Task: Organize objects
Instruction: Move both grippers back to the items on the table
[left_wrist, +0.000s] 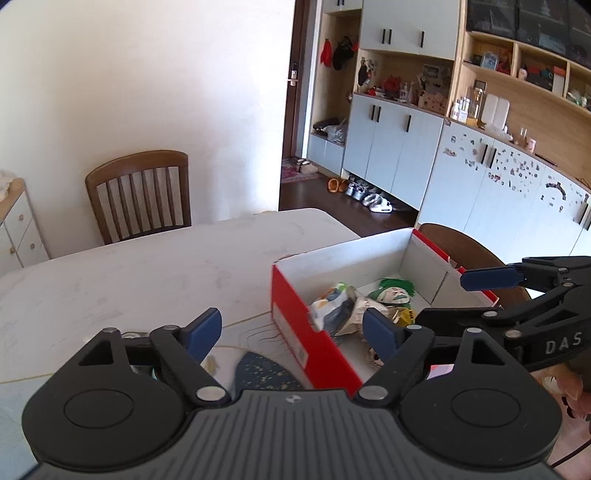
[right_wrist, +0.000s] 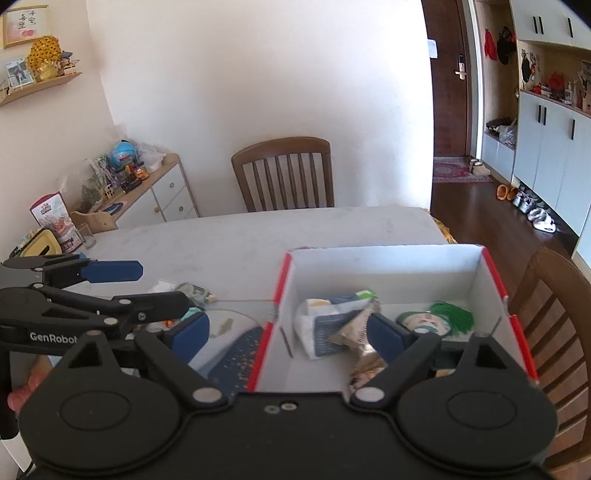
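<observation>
Left gripper (left_wrist: 291, 334): jaws wide, nothing between the blue pads. Right gripper (right_wrist: 288, 332): jaws wide too, nothing gripped.

Each view catches the other gripper from the side. The right wrist view alone shows a fingertip (right_wrist: 18, 397) low at its left edge, and clutter (right_wrist: 192, 291) on the table past the left gripper. The left wrist view alone shows the box's red outer wall.

Shoebox (right_wrist: 388, 264): red outside, white inside, open-topped, on the pale table (left_wrist: 147, 266), just beyond both grippers. Inside lie a crumpled snack packet (right_wrist: 332, 325) and a green-haired figure face (right_wrist: 428, 321), side by side.

Beyond the table: a wooden chair (right_wrist: 284, 173) against the wall.
</observation>
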